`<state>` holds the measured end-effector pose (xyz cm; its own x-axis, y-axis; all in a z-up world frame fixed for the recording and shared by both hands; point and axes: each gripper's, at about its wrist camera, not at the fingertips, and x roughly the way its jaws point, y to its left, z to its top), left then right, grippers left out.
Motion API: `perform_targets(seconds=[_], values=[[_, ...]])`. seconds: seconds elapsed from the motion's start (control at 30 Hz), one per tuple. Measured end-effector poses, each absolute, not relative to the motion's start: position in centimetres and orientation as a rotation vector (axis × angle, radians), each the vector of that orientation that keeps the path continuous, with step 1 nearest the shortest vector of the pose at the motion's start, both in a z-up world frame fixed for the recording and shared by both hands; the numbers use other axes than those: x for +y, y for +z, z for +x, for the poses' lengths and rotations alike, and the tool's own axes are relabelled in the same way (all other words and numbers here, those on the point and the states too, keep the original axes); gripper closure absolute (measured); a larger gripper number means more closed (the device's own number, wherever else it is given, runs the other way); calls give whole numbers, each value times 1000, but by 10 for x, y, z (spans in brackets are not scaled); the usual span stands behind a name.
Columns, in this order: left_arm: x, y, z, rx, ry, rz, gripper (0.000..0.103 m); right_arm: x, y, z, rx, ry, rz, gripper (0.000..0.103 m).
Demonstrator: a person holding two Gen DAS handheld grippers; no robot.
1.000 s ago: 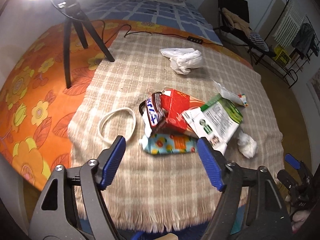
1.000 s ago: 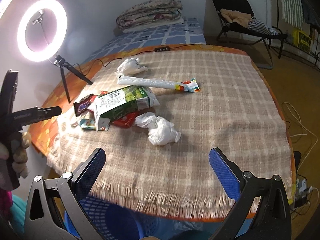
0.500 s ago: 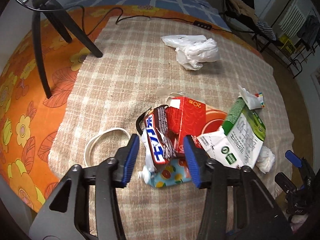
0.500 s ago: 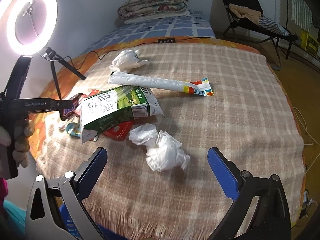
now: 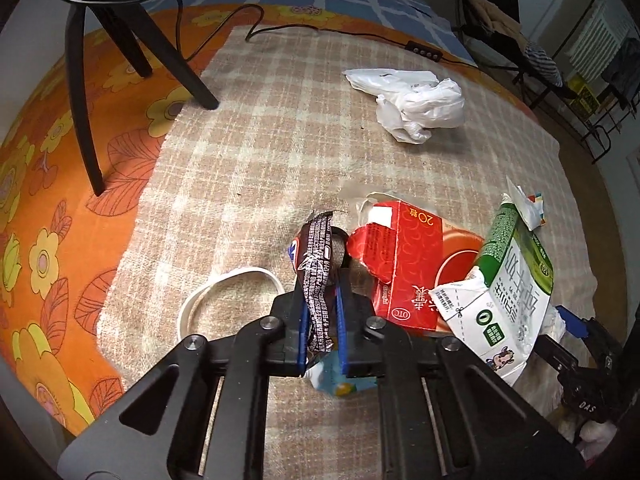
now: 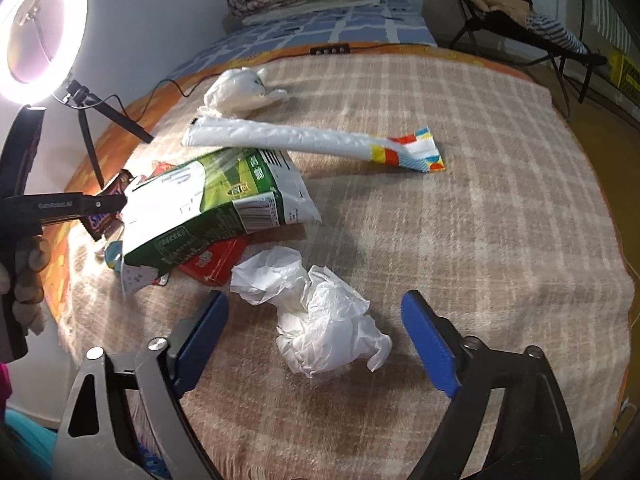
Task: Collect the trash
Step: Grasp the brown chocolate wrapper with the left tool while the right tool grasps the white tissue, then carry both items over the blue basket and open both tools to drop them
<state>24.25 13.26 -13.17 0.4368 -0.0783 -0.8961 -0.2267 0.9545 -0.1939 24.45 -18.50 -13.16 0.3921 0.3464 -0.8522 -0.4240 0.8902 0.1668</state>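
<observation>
On the plaid blanket (image 5: 280, 128), near its left front corner, the left gripper (image 5: 322, 304) is clamping a dark candy wrapper (image 5: 316, 264), its jaws having just been closing onto it. The wrapper is standing on edge between the blue pads, its long axis running away from the camera, its torn end pointing toward the far side of the table. Just right of it a red box (image 5: 404, 264) is lying flat, partly under a green-and-white carton (image 5: 508, 288). A white loop (image 5: 224, 296) is lying just left of the jaws.

The right gripper (image 6: 316, 344) is hanging over a crumpled white bag (image 6: 320, 320), its jaws having just been narrowing yet standing clear of the bag on both sides, gripping nothing. Beyond the carton (image 6: 216, 200), a long white wrapper (image 6: 304, 142) is lying crosswise, its coloured end pointing right. Another white bag (image 6: 240, 90) is sitting farther back.
</observation>
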Motion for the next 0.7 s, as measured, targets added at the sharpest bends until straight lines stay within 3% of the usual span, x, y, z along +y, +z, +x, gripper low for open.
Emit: perform_targets(seconds=[0.07, 0.23, 0.43, 0.7], values=[[132, -131, 242, 1115, 94, -302, 95, -184, -136, 246, 1078, 503, -78, 31], [135, -126, 237, 1095, 103, -308, 96, -187, -141, 246, 1103, 532, -35, 70], [133, -115, 227, 1072, 106, -284, 96, -192, -138, 245, 1104, 566, 1, 86], [127, -93, 198, 1035, 88, -264, 96, -198, -127, 237, 1076, 567, 24, 88]])
